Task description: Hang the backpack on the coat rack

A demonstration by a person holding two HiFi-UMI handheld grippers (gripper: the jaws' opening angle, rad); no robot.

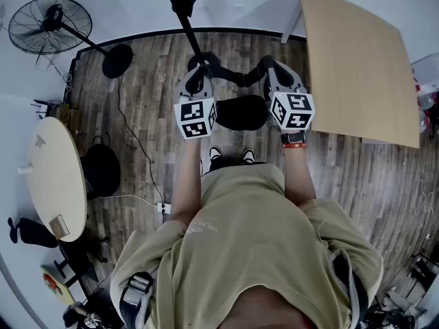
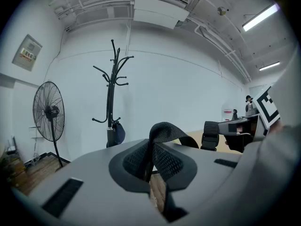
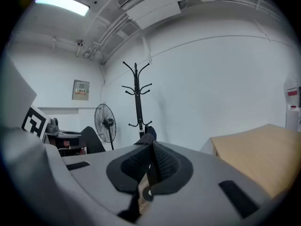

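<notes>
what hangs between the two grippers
The black fabric backpack, hung by its black webbing strap, which runs from left gripper to right gripper; seen in the head view.

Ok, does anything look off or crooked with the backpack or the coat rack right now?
Nothing stands out. The left claw and right claw are each shut on a black strap, the backpack hangs between them, and the coat rack stands upright.
</notes>
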